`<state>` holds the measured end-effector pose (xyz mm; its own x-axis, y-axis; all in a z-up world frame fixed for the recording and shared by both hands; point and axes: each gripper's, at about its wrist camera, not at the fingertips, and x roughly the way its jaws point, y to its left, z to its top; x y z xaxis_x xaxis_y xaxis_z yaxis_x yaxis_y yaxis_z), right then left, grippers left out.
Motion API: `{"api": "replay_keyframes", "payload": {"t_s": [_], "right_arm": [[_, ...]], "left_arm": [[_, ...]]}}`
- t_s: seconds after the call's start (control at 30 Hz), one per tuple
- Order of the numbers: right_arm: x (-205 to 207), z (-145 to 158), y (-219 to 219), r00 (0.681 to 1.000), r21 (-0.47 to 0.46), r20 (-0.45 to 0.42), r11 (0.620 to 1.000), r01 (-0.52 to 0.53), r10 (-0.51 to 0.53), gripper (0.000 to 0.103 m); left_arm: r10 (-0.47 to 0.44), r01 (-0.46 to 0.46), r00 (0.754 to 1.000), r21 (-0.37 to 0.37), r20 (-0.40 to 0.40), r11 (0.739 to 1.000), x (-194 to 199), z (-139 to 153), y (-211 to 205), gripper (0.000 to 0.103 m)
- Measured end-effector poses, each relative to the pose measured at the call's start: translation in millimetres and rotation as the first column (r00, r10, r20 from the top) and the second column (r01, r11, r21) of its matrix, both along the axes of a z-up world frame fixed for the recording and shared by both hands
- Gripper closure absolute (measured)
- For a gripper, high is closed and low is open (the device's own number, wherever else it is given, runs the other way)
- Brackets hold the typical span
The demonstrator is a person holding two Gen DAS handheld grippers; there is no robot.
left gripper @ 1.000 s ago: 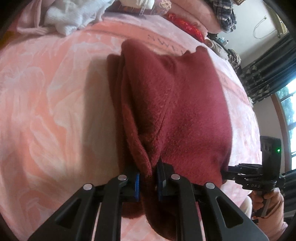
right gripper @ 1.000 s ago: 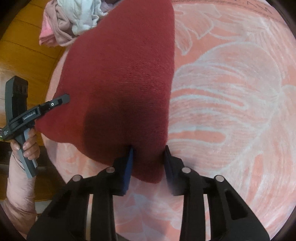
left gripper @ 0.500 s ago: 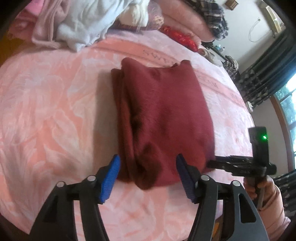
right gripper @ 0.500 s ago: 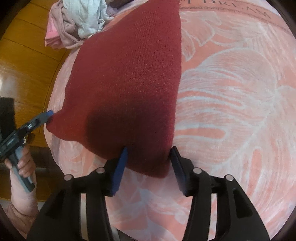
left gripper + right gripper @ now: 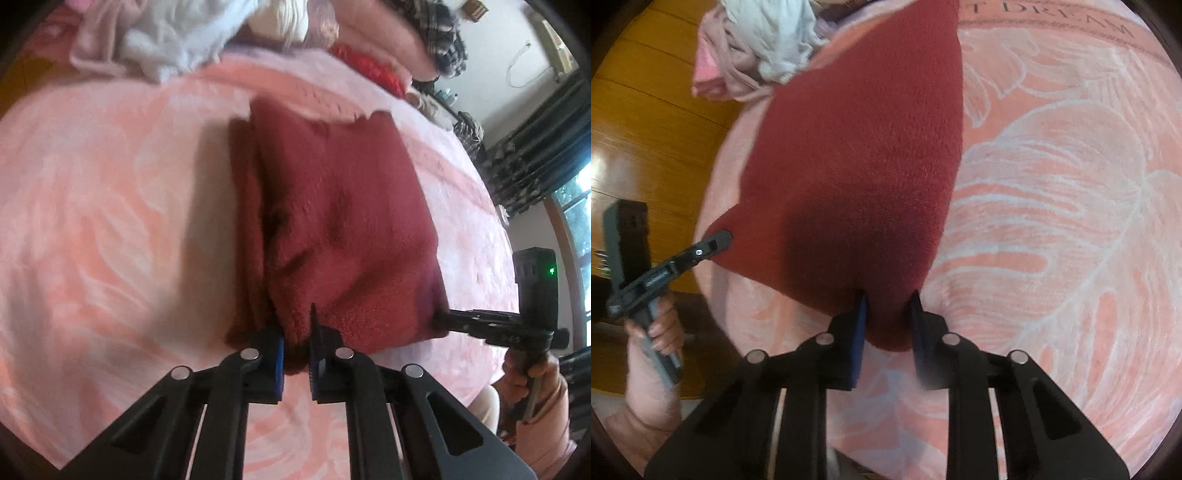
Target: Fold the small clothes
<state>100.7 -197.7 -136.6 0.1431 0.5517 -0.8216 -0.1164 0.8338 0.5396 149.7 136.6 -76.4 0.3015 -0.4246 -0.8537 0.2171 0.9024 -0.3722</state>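
Pink leaf-print blanket (image 5: 1052,221) on bed, clothes pile (image 5: 166,40) at 11 o'clock | folded dark-red sweater (image 5: 343,221) lies mid-blanket | I see L gripper (image 5: 296,347) jaws narrow, pinching near-edge fold at 6 | R gripper (image 5: 886,314) jaws narrow, clamped on sweater corner, its 6 o'clock.

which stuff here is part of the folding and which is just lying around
In the job:
red garment
left gripper, shut on its near edge
right gripper, shut on a corner

Lying about:
pile of pale clothes
plaid cloth
bright red cloth
pink blanket, only the surface underneath
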Motion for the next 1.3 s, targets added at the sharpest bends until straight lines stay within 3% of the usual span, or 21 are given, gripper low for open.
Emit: {"api": "replay_keyframes", "payload": {"t_s": [0.1,0.3,0.43,0.53,0.57,0.6,0.67,0.9,1.1,1.23,1.3], "right_arm": [[0.2,-5.3,2.7,1.0,-0.043,-0.004,0.999,-0.025,0.025,0.085],[0.5,-27.9,7.7,0.999,-0.111,-0.035,0.993,-0.039,0.035,0.084],[4.1,-26.6,14.4,0.997,-0.127,-0.04,0.99,-0.064,0.06,0.077],[6.5,-10.0,15.7,0.996,-0.118,-0.015,0.989,-0.085,0.084,0.064],[7.9,-2.8,15.3,0.996,-0.128,0.007,0.988,-0.084,0.086,0.052],[10.2,7.1,11.8,0.996,-0.139,0.041,0.987,-0.078,0.084,0.048],[18.8,21.9,5.6,0.994,-0.143,0.08,0.988,-0.063,0.075,0.047],[58.9,35.2,6.9,0.993,-0.172,0.11,0.985,-0.017,0.036,0.045],[75.5,21.5,10.7,0.996,-0.162,0.092,0.987,-0.004,0.019,0.045],[77.1,9.3,9.3,0.997,-0.155,0.073,0.988,-0.002,0.014,0.045],[76.8,6.8,8.7,0.997,-0.139,0.071,0.99,-0.004,0.014,0.045]], "left_arm": [[-0.018,0.018,1.0,0.024,-0.016,1.0,-0.4,-8.4,2.4,0.093],[-0.054,0.059,0.997,0.11,-0.055,0.992,-0.1,-55.7,-9.2,0.093],[-0.081,0.084,0.996,0.145,-0.023,0.986,-3.9,-52.4,-16.8,0.092],[-0.093,0.095,0.995,0.134,-0.025,0.986,-4.1,-38.2,-16.0,0.082],[-0.089,0.091,0.996,0.134,-0.019,0.987,-3.4,-31.8,-14.2,0.066],[-0.077,0.076,0.997,0.145,-0.001,0.987,-1.8,-24.5,-11.4,0.049],[-0.065,0.054,0.996,0.165,0.058,0.985,5.6,-6.2,-8.8,0.043],[0.022,-0.031,0.997,0.133,0.069,0.991,82.3,11.2,-17.5,0.042],[0.096,-0.096,0.995,0.1,0.008,0.99,149.4,-8.9,-33.5,0.041],[0.134,-0.13,0.99,0.093,-0.039,0.987,172.0,-23.7,-33.0,0.042],[0.125,-0.122,0.99,0.046,-0.068,0.991,175.9,-28.6,-33.2,0.079]]}}
